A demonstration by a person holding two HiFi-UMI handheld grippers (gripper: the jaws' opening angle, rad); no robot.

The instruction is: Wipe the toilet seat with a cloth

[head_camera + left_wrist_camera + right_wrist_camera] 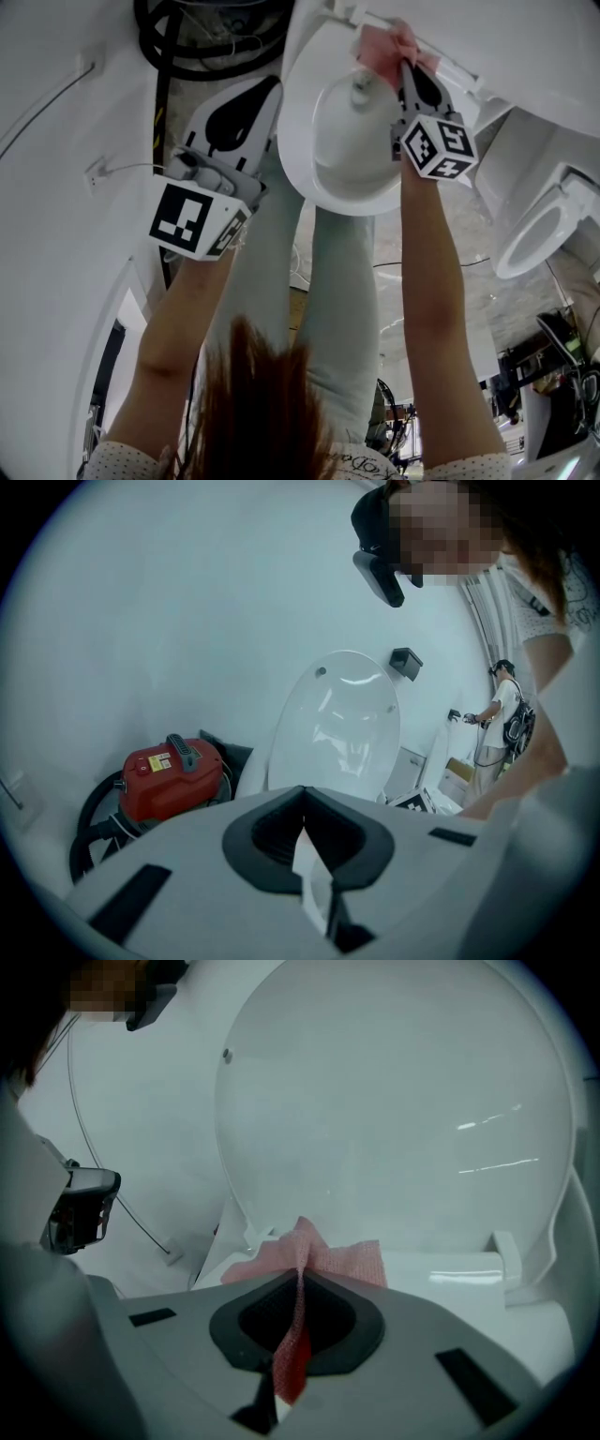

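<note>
Right gripper view: raised lid (394, 1101) behind clamped cloth (330, 1256).

This looks like a test room or workshop fitted out with bathroom fixtures, not a home bathroom. The toilet (302, 141) stands among bare white walls (187, 602), with a second toilet (536, 234) near it on the right and a red vacuum cleaner (171, 778) with a coiled black hose (150, 33) just beside it on the left. Beyond the toilet to the right, another person (502, 726) with dark gear on the back stands at the wall.
</note>
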